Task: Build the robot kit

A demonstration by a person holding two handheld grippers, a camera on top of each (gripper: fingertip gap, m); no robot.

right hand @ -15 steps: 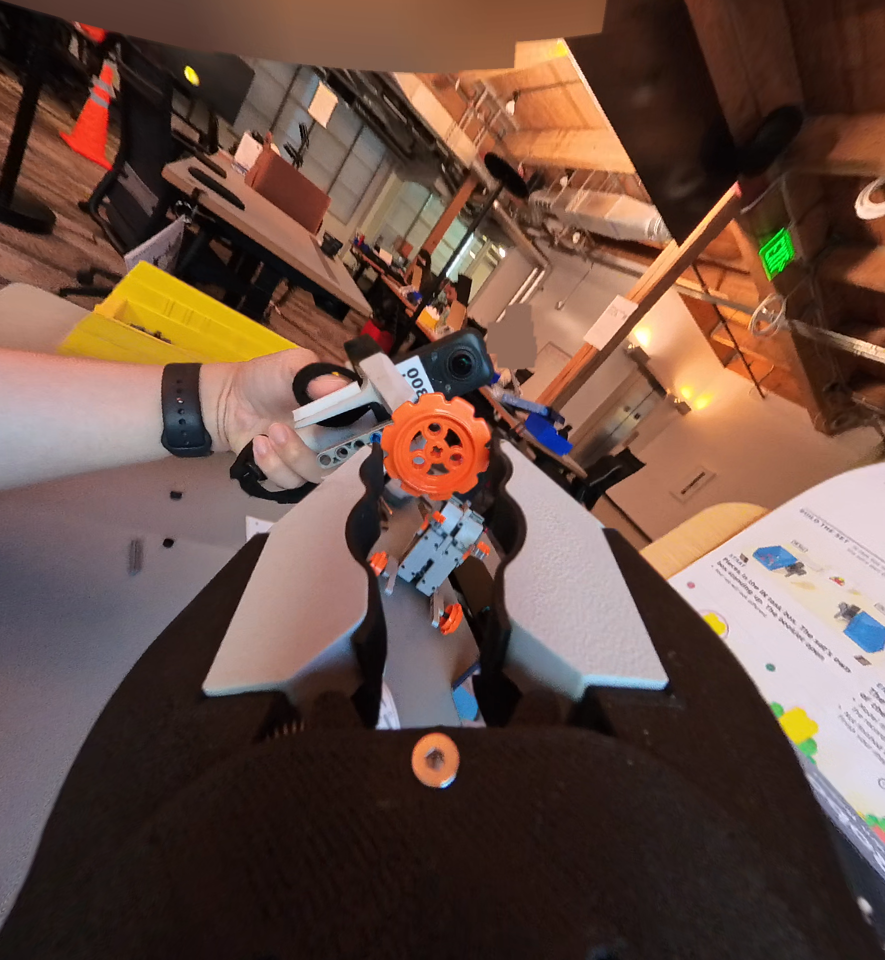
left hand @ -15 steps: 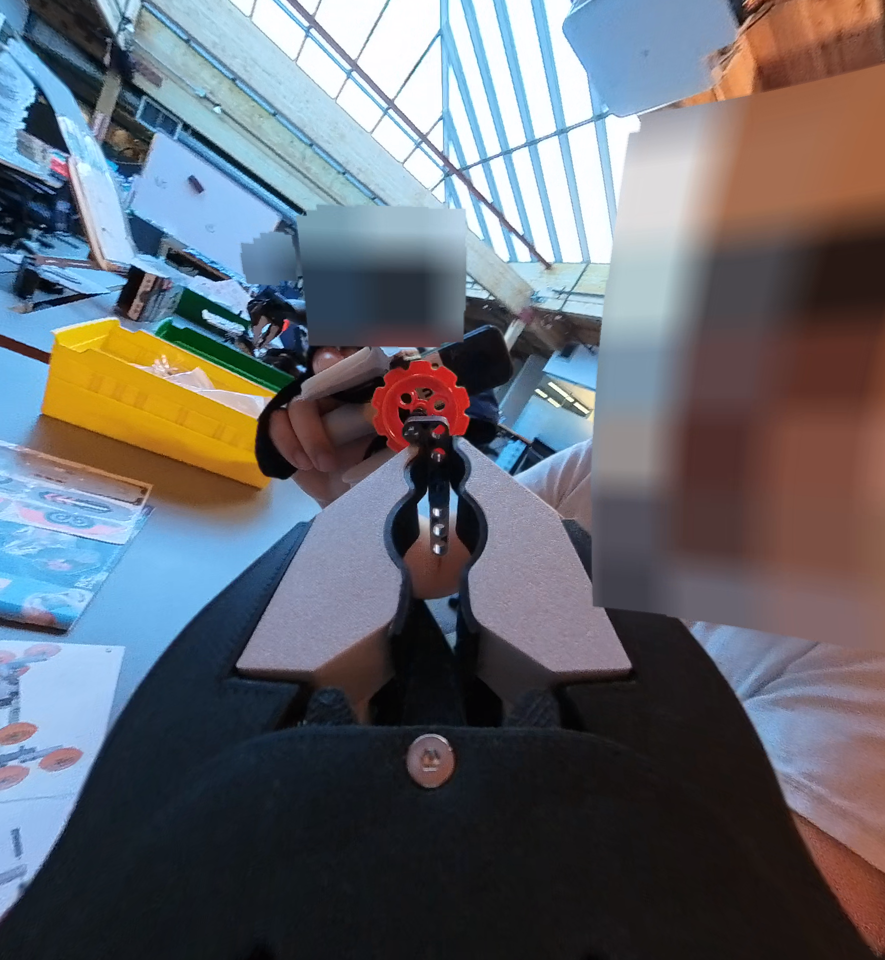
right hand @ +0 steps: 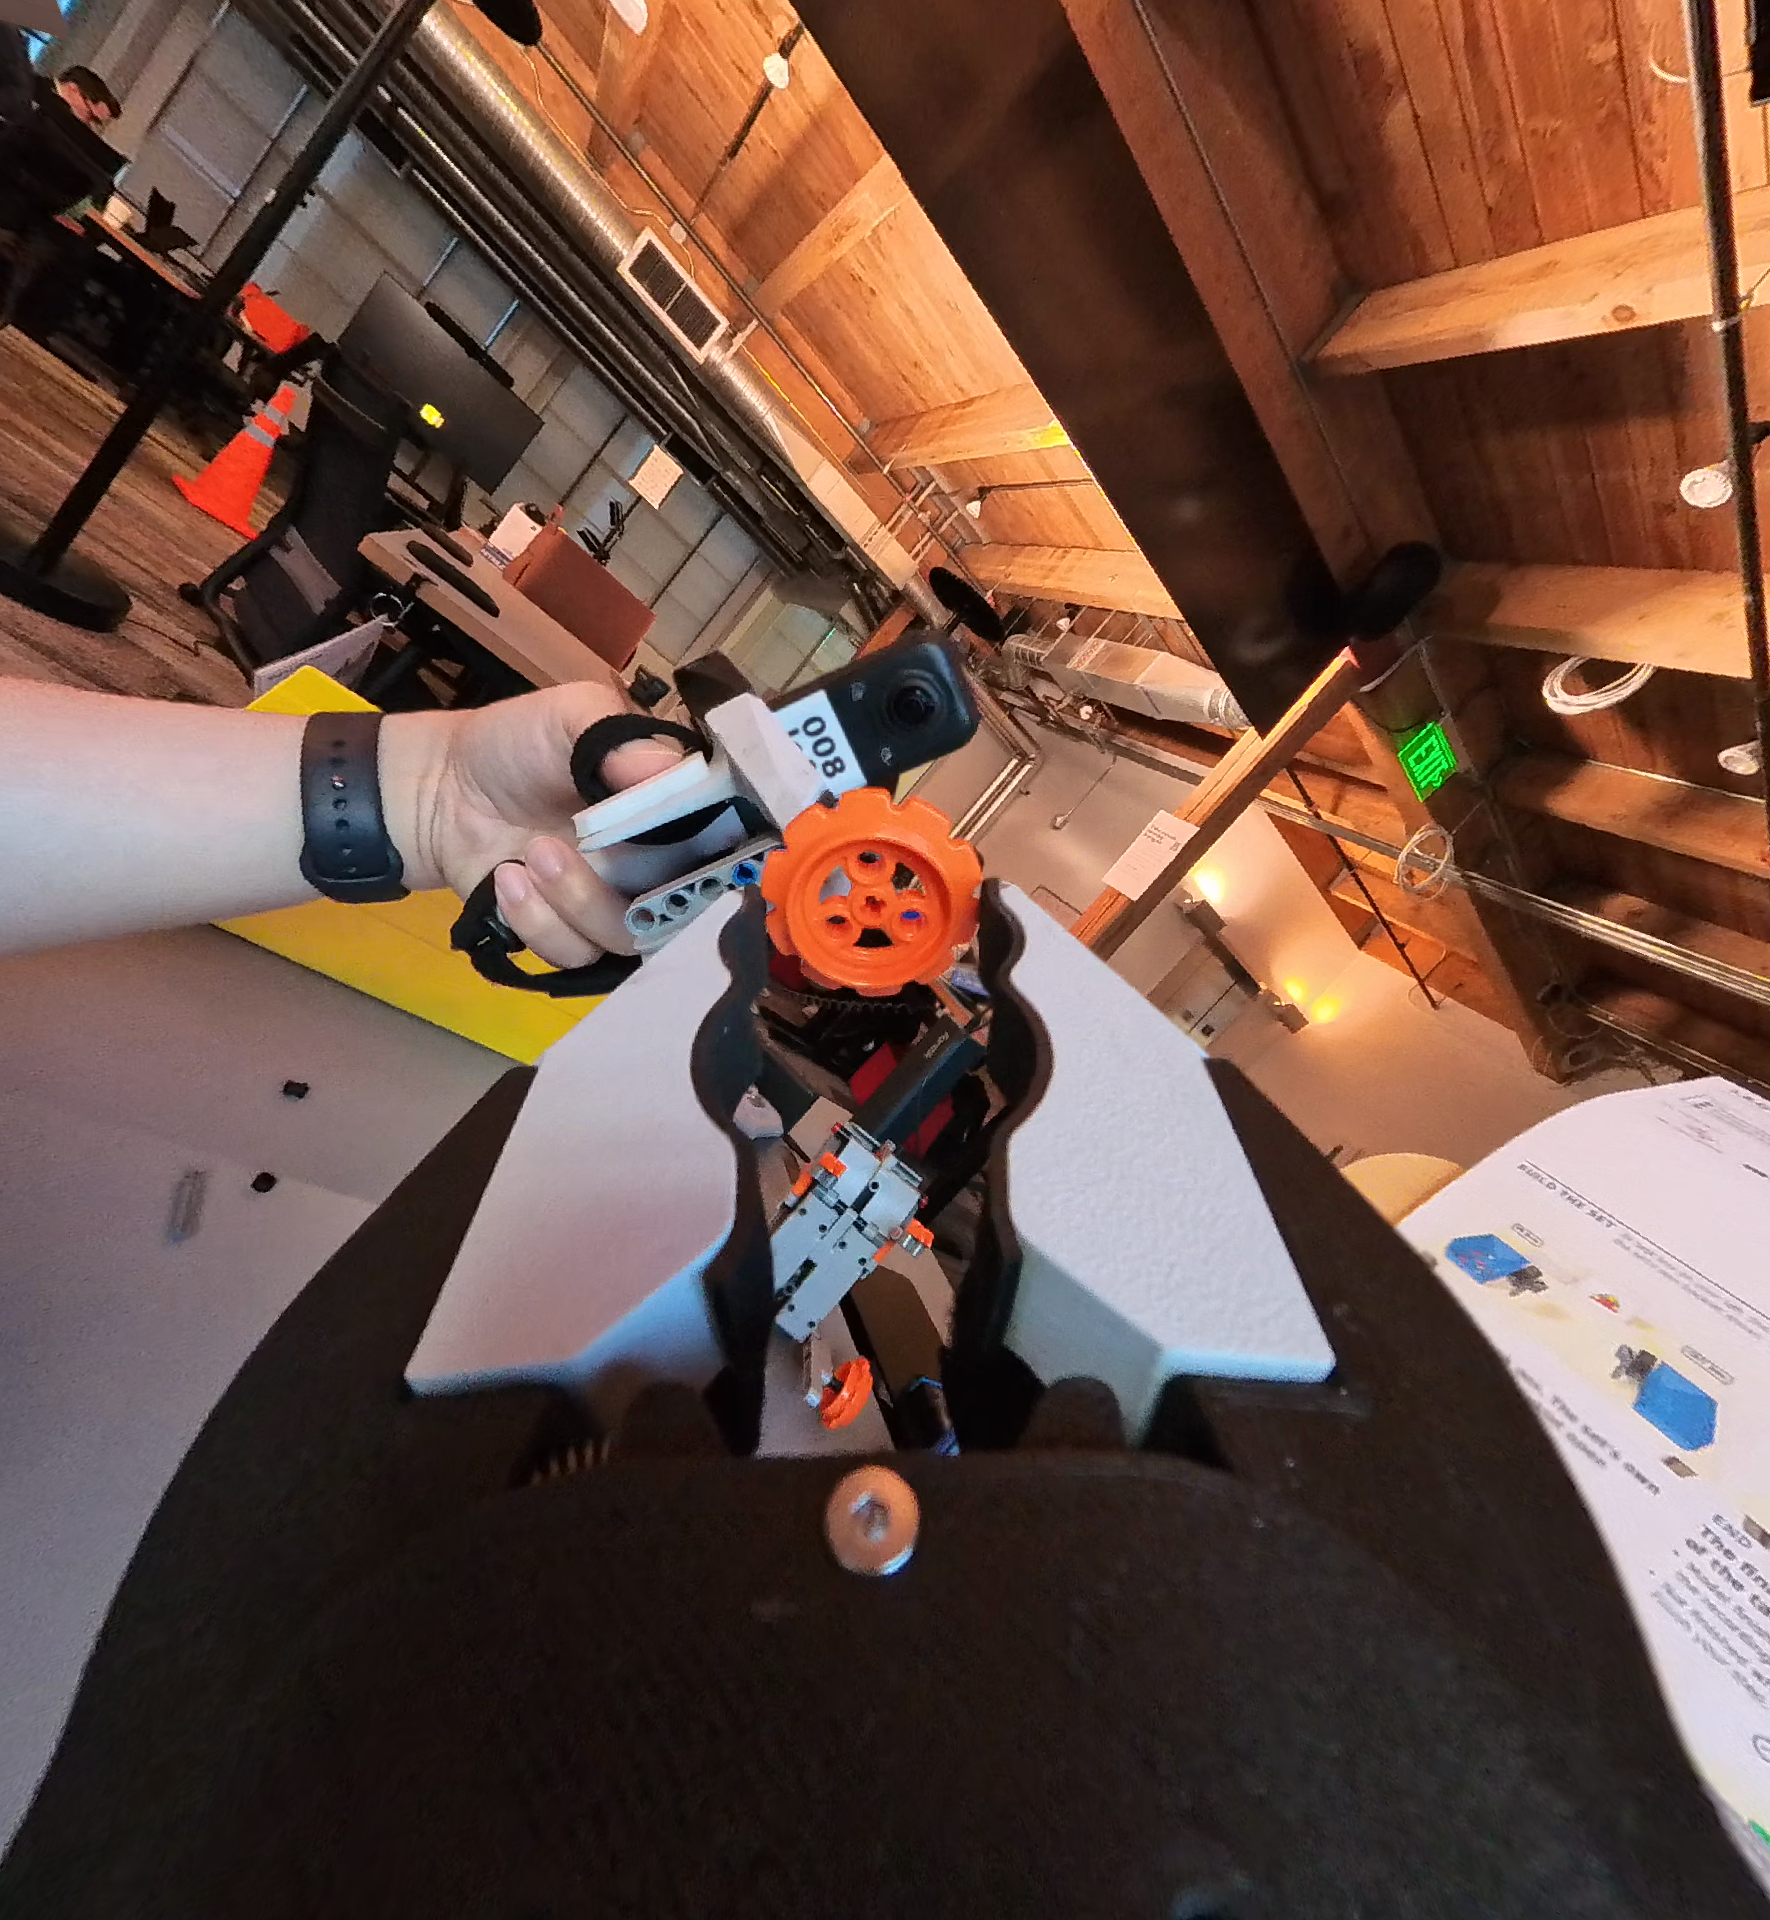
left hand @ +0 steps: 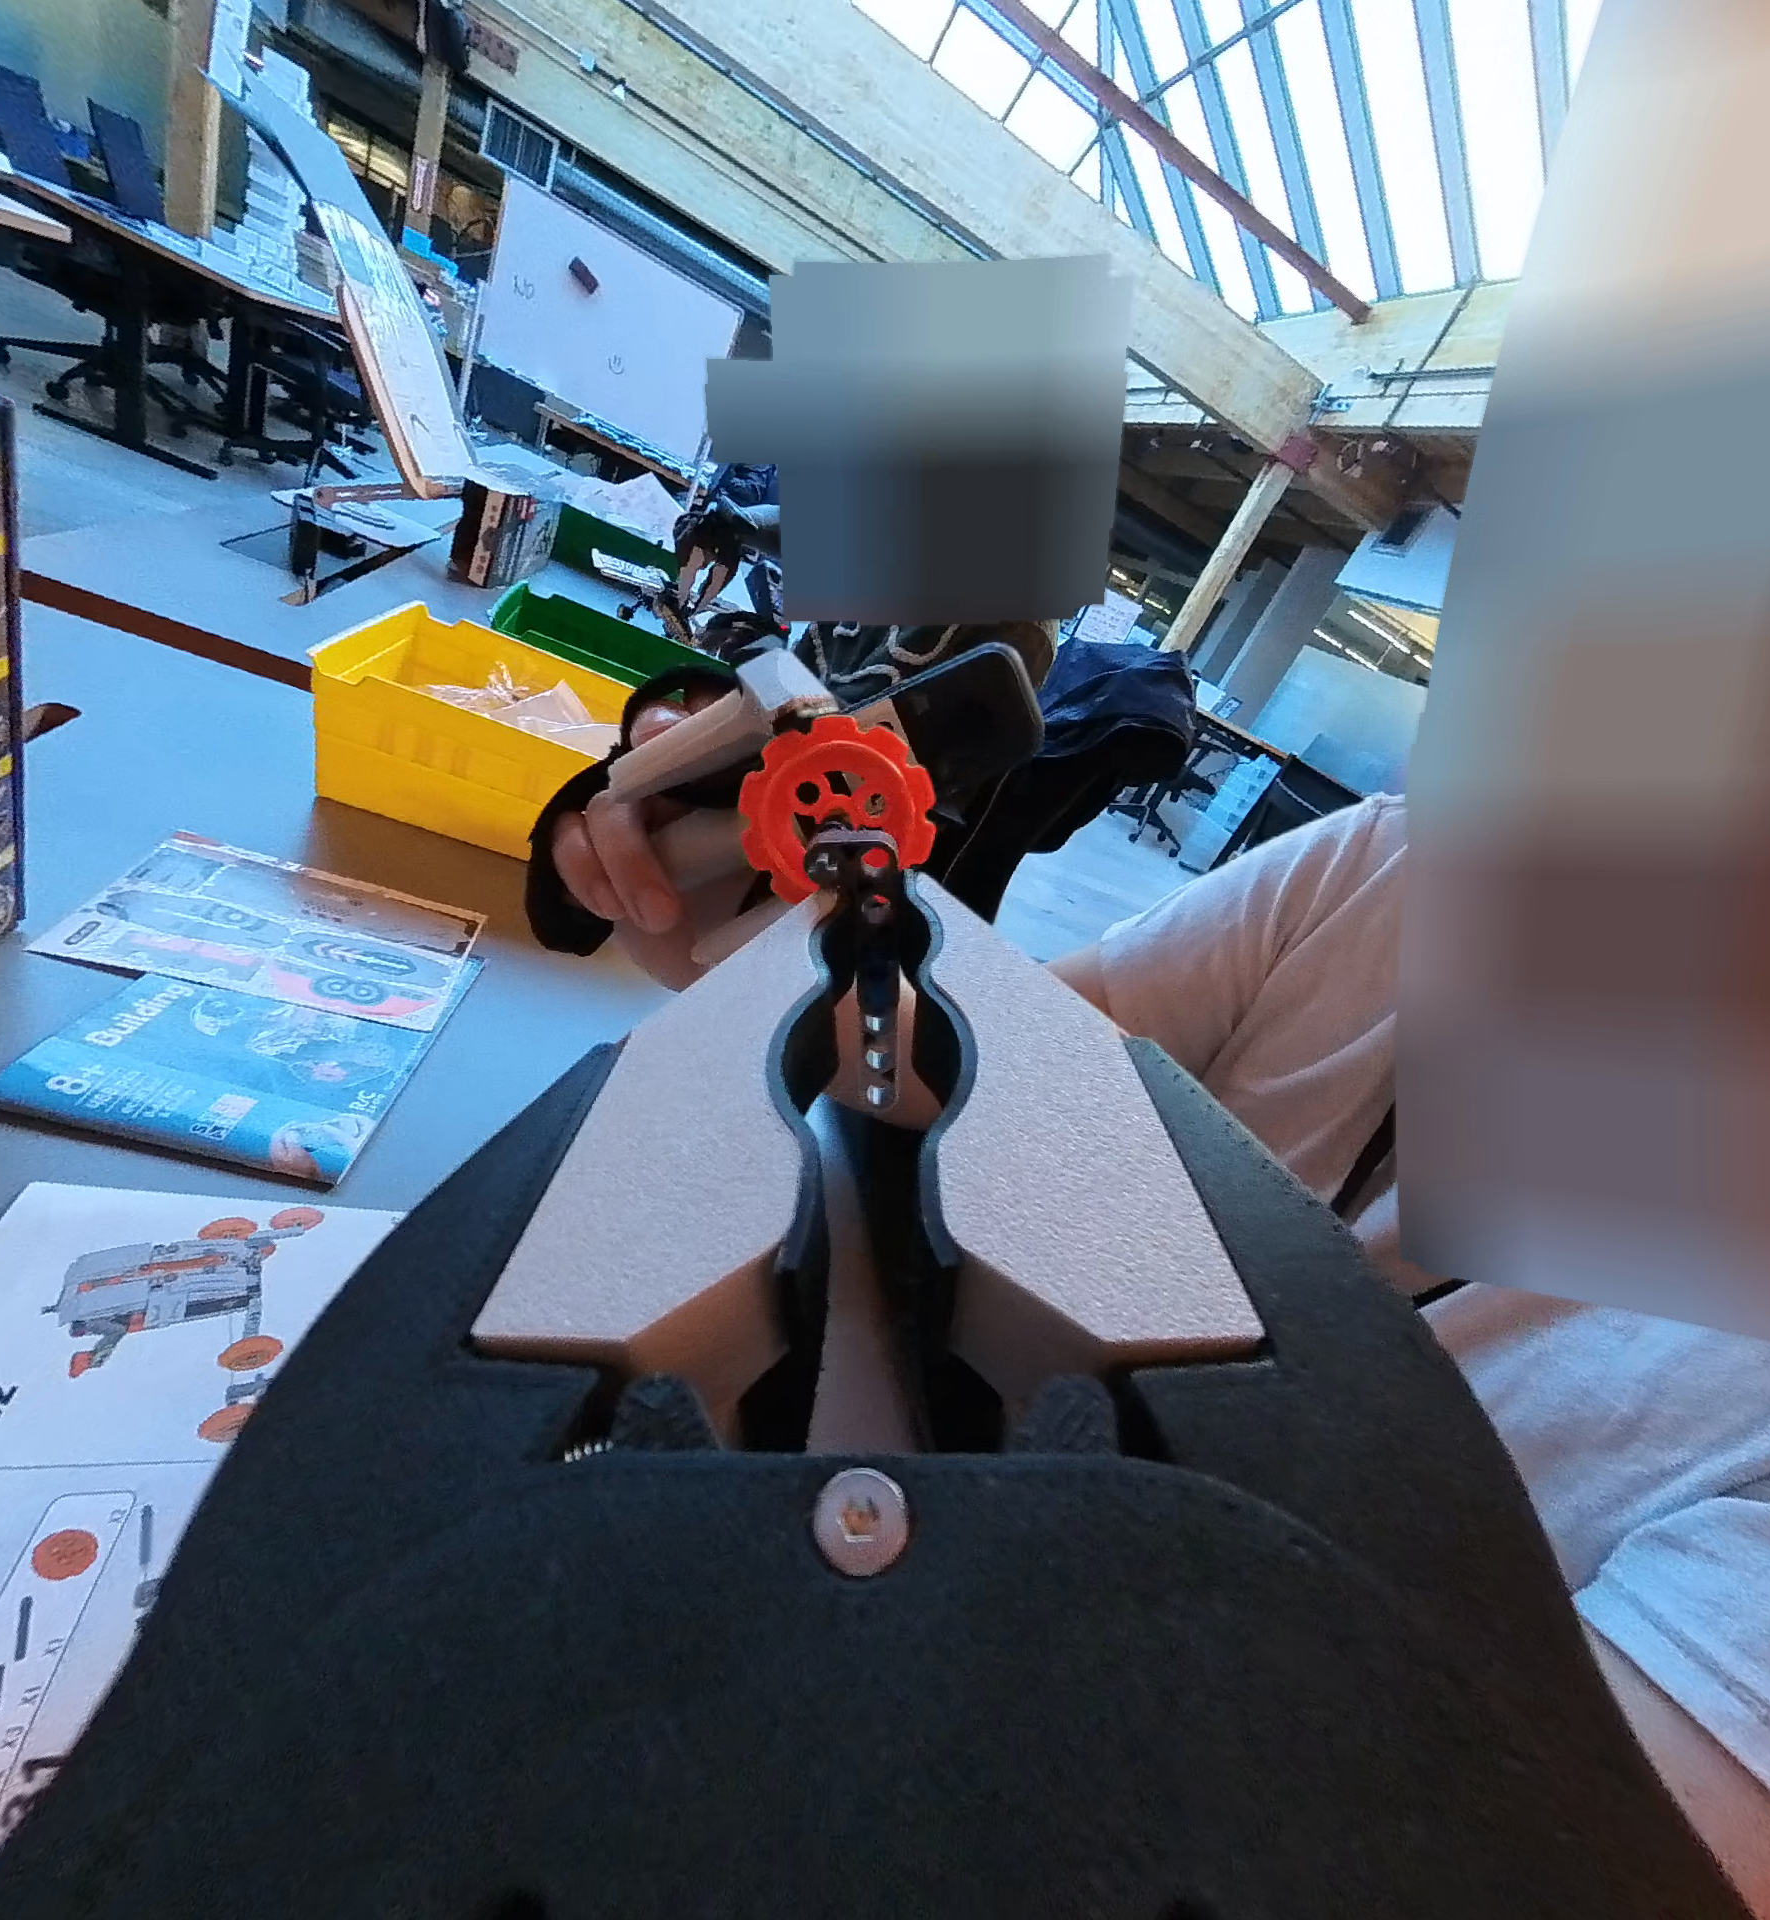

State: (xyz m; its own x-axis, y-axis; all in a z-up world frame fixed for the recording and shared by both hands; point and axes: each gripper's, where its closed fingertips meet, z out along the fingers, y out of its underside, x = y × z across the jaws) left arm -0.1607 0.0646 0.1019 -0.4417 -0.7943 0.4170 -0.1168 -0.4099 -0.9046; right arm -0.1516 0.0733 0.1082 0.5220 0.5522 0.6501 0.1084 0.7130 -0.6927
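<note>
Up close, the left tongs [left hand: 865, 914] pinch a thin dark bar [left hand: 878, 997] that ends at an orange wheel [left hand: 835, 808] at 12 o'clock. The right tongs [right hand: 868, 940] squeeze that wheel [right hand: 870, 886]. A yellow bin [left hand: 445, 743] sits on the grey surface [left hand: 185, 748] at 10 o'clock

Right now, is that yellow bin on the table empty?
Not empty. The left wrist view shows clear plastic bags lying inside the yellow bin.
</note>
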